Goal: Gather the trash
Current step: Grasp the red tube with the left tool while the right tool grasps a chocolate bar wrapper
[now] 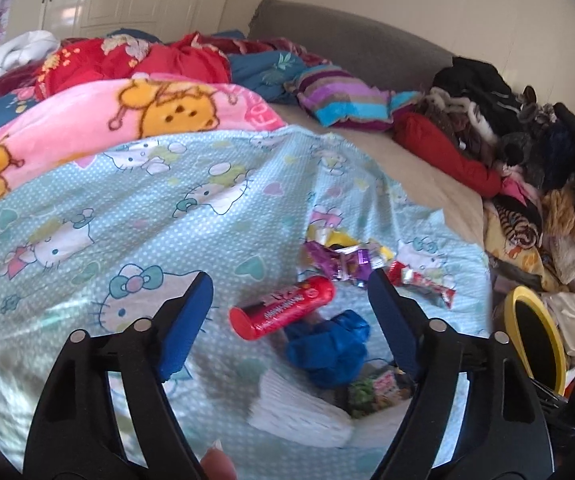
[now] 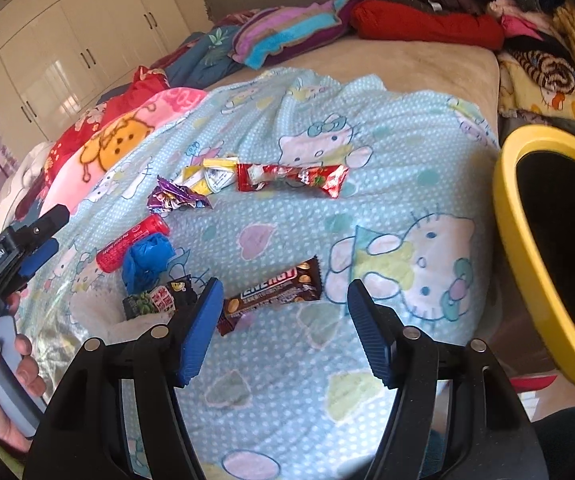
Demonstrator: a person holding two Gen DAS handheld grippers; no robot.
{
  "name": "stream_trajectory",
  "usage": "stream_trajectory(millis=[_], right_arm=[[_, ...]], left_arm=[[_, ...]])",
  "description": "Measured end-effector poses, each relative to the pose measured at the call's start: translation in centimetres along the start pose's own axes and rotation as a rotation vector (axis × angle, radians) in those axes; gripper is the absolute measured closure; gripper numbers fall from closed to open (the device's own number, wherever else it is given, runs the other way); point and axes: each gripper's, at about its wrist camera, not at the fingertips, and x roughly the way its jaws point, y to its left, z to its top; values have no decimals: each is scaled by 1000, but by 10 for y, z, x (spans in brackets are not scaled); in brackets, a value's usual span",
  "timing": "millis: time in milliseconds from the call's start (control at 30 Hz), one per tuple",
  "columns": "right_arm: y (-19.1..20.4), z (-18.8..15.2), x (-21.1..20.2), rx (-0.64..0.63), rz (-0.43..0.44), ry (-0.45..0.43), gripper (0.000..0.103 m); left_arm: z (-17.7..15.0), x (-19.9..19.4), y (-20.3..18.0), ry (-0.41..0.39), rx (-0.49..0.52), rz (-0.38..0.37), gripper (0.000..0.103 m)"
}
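Left gripper [image 1: 289,292] hangs over the red tube [image 1: 283,306] on the blue blanket [image 1: 127,216], fingers apart, nothing pinched. Right gripper [image 2: 285,300] hovers over the brown candy bar [image 2: 273,295], also spread wide (wrappers lie scattered beyond). Yellow bin [image 2: 505,216] stands just beside the bed.

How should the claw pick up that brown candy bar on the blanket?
Probably across the middle of the brown candy bar, coming down from above. It lies flat and slanted on the blanket, long and narrow, so the right claw should turn to straddle its short width. The crimped ends look too flimsy.
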Motion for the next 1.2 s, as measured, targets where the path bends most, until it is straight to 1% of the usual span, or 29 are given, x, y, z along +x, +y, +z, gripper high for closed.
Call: stream_trajectory(millis=[100, 167, 233, 300, 333, 367, 400, 433, 467, 500, 533, 567, 633, 733, 867, 967, 1100, 1133, 1200], right_arm=[[2, 0, 14, 23, 2, 31, 41], [2, -1, 21, 36, 4, 48, 41], [0, -2, 28, 55, 4, 70, 41], [-1, -2, 32, 62, 3, 74, 46], [0, -1, 34, 55, -2, 73, 50], [-1, -1, 36, 54, 5, 75, 57], [-1, 0, 37, 55, 18, 76, 61], [0, 0, 39, 50, 34, 80, 68], [0, 0, 40, 45, 48, 84, 73], [1, 0, 40, 41, 55, 84, 74], [1, 0, 40, 35, 66, 76, 76], [1, -1, 39, 33, 70, 73, 77], [-1, -1, 38, 41, 86, 68, 79], [-4, -2, 36, 48, 103, 58, 81], [-2, -4, 29, 43, 125, 48, 82], [-1, -6, 24, 34, 144, 41, 83], [-2, -6, 16, 37, 167, 24, 83], [-3, -6, 14, 39, 170, 24, 83], [-4, -6, 11, 42, 182, 22, 84]], left_arm=[[2, 14, 6, 42, 25, -5, 37], [2, 25, 7, 76, 44, -6, 42], [1, 35, 7, 102, 77, -13, 43], [-1, 45, 6, 130, 102, -30, 44], [-2, 48, 5, 143, 111, -38, 44], [-2, 51, 5, 149, 115, -42, 46], [-3, 55, 3, 164, 126, -49, 49], [-3, 58, 3, 174, 132, -49, 55], [-4, 62, 2, 184, 138, -45, 57], [-5, 64, 1, 194, 142, -41, 59], [-5, 66, 0, 202, 144, -43, 63], [-5, 67, -1, 205, 148, -45, 66], [-6, 70, -4, 221, 164, -46, 68], [-11, 73, -5, 246, 176, -38, 68], [-16, 74, -6, 259, 195, -27, 68], [-16, 76, -5, 275, 191, -23, 68], [-22, 91, -4, 366, 204, 21, 67], [-22, 91, -2, 355, 194, 17, 68], [-23, 88, 2, 331, 162, 14, 79]])
